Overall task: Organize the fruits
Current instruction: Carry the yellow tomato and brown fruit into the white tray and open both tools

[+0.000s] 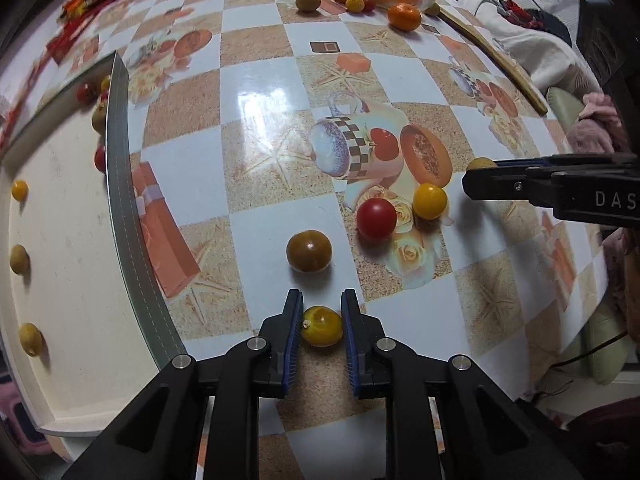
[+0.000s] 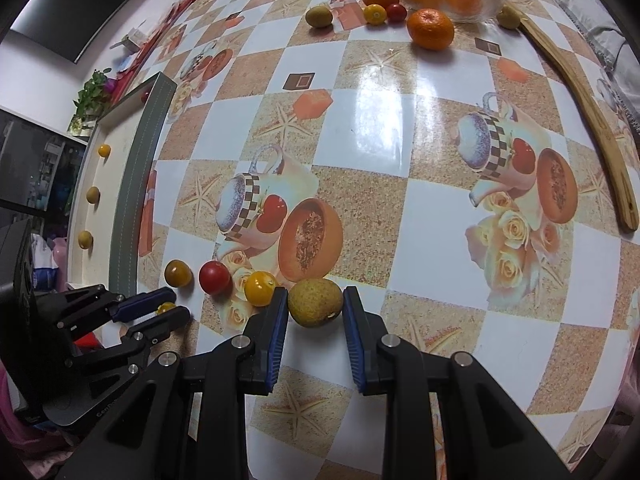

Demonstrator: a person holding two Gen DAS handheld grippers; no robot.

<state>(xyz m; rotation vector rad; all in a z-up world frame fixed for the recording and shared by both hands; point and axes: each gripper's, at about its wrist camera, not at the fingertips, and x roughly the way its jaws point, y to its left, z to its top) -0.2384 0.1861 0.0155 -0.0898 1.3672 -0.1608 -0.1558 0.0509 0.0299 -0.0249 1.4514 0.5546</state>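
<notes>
Bracketing round fruit on slick oilcloth, the left gripper point(image 1: 321, 326) hugs a yellow cherry tomato point(image 1: 322, 326) narrowly and the right gripper point(image 2: 315, 307) straddles a greenish-brown fruit point(image 2: 315, 302); uneven closing could squirt either away.

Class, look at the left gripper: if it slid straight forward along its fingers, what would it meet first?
The left gripper already straddles a small yellow tomato. Pushed straight on, it would probably next meet the round brownish-olive fruit just ahead, though depth is uncertain.
</notes>
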